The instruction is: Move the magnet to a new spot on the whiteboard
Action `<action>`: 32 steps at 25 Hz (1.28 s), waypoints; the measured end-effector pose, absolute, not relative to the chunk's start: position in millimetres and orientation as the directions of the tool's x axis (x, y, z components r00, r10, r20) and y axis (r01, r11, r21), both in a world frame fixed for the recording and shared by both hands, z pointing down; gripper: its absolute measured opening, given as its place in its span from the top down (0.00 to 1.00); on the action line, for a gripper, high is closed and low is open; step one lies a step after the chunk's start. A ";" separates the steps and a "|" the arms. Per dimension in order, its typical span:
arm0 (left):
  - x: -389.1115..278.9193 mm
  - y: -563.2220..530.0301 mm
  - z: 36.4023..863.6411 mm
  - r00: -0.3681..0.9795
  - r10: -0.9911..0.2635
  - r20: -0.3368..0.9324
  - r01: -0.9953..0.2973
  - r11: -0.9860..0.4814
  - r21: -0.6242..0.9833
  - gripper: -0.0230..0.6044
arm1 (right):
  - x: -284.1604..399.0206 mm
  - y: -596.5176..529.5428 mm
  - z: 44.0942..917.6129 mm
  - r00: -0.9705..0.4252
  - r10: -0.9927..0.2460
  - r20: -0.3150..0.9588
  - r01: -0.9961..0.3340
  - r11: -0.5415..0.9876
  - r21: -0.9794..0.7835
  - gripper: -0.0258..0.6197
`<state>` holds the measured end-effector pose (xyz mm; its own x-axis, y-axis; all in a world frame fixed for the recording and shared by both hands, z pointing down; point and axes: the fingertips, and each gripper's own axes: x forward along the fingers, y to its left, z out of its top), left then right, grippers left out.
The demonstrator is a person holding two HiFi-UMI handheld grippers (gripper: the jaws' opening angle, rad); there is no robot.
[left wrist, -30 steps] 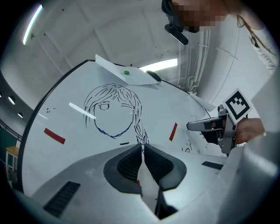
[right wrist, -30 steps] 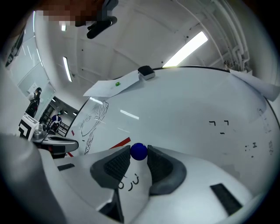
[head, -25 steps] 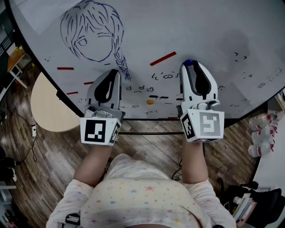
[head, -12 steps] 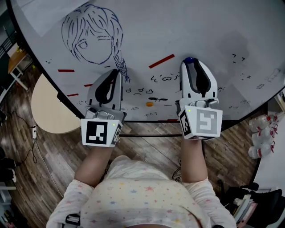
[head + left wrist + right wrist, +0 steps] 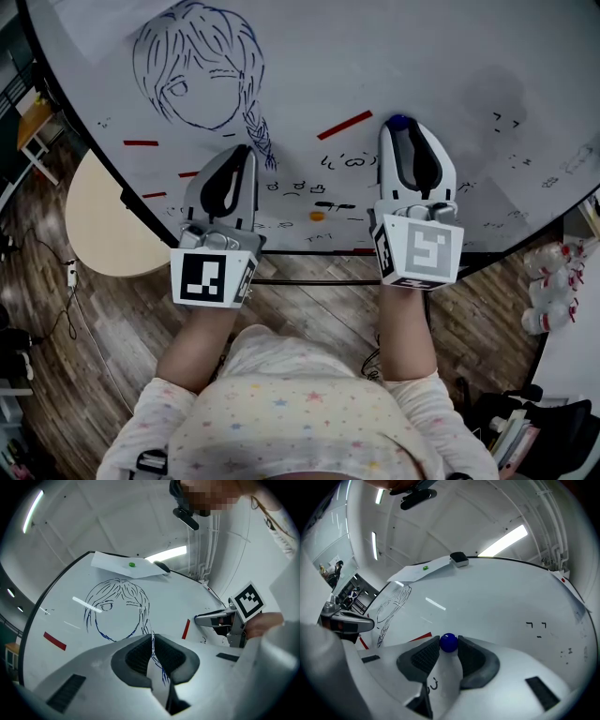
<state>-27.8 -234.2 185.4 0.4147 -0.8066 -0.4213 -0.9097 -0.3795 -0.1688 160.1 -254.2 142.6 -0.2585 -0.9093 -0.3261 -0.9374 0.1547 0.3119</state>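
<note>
A small blue ball magnet point(image 5: 449, 641) sits on the whiteboard point(image 5: 441, 56), just right of a slanted red strip point(image 5: 343, 124). My right gripper point(image 5: 449, 646) is shut on the magnet, which is pinched between its two tips. In the head view only the magnet's top point(image 5: 398, 121) shows past the right gripper point(image 5: 401, 133). My left gripper point(image 5: 241, 152) rests against the board beside the braid of a drawn girl point(image 5: 197, 75). The left gripper point(image 5: 152, 638) is shut and holds nothing.
An orange magnet point(image 5: 317, 216) and small scribbles lie between the grippers. A green magnet point(image 5: 131, 565) pins a paper sheet at the board's top, by a black eraser point(image 5: 459, 558). A round beige table point(image 5: 98, 230) stands left; bottles point(image 5: 553, 281) stand right.
The right gripper has rolled slightly, so its marker cube faces a little differently. The blue magnet stays at its tips. The left gripper has not moved.
</note>
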 end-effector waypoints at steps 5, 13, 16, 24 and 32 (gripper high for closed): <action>-28.1 -234.1 187.6 0.415 -0.809 -0.416 -0.909 -0.380 -0.169 0.92 | 159.8 -254.4 142.5 -0.239 -0.911 -0.336 -0.936 0.124 0.328 0.77; -26.4 -233.1 189.6 0.418 -0.812 -0.407 -0.908 -0.382 -0.171 0.92 | 158.9 -251.4 141.6 -0.240 -0.904 -0.354 -0.936 0.119 0.331 0.72; -27.5 -232.5 190.7 0.417 -0.814 -0.404 -0.909 -0.381 -0.170 0.92 | 160.6 -248.4 140.2 -0.241 -0.901 -0.362 -0.940 0.123 0.319 0.72; -30.8 -225.7 190.4 0.406 -0.818 -0.407 -0.913 -0.374 -0.160 0.92 | 165.9 -237.2 141.1 -0.257 -0.889 -0.380 -0.946 0.151 0.286 0.75; -34.3 -214.6 186.8 0.398 -0.815 -0.421 -0.917 -0.368 -0.153 0.92 | 166.9 -220.7 140.0 -0.275 -0.867 -0.415 -0.948 0.173 0.267 0.88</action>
<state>-34.3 -214.6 186.8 0.3977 -0.8155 -0.4205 -0.9170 -0.3683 -0.1529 166.9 -220.7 140.0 -0.2748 -0.8672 -0.4153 -0.9481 0.1726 0.2669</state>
